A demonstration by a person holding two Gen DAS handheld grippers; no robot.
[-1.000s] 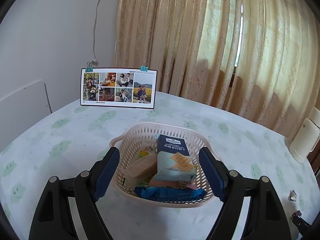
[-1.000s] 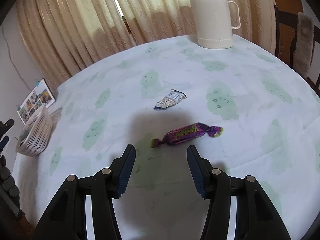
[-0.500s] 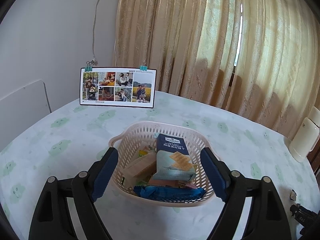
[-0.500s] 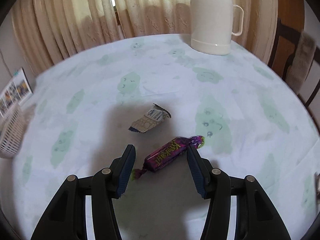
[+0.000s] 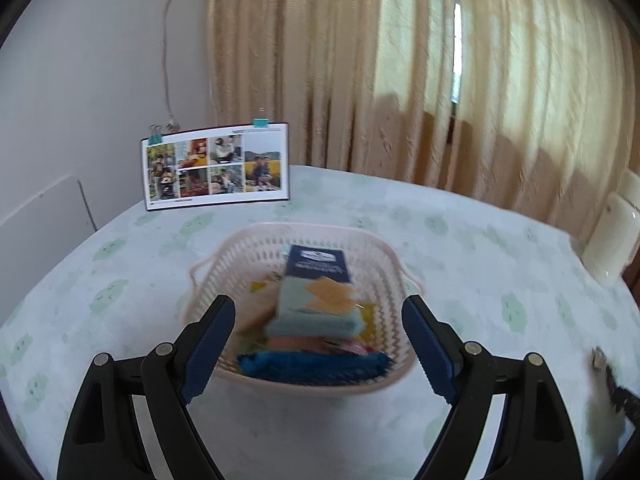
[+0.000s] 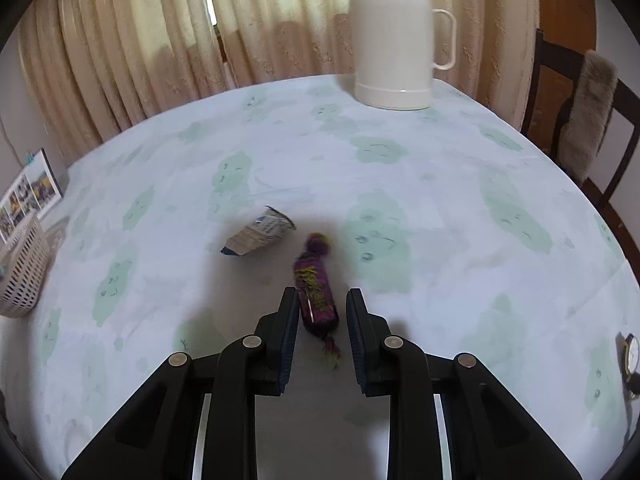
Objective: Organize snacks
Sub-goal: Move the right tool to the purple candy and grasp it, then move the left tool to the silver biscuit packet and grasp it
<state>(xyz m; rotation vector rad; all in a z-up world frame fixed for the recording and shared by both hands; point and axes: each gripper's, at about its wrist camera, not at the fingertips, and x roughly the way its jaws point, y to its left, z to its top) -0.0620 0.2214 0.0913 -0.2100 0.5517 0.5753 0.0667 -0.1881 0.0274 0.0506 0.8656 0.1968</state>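
A purple wrapped candy (image 6: 315,295) lies on the tablecloth, its near half between the fingers of my right gripper (image 6: 322,303). The jaws stand narrowed around it with a small gap on each side. A small grey-and-tan snack packet (image 6: 256,237) lies just beyond it to the left. My left gripper (image 5: 316,340) is open and empty, its fingers on either side of a white lattice basket (image 5: 240,248) holding a blue cracker box (image 5: 316,292) and other snacks. The basket also shows at the left edge of the right wrist view (image 6: 22,268).
A white thermos jug (image 6: 394,44) stands at the far side of the round table. A photo card (image 5: 216,166) stands behind the basket. A chair (image 6: 580,120) is at the right. A small watch (image 6: 630,354) lies near the right edge.
My right gripper has moved forward and turned so the candy lies between its fingers, and the jaws have narrowed. My left gripper shifted slightly; its view is blurred.
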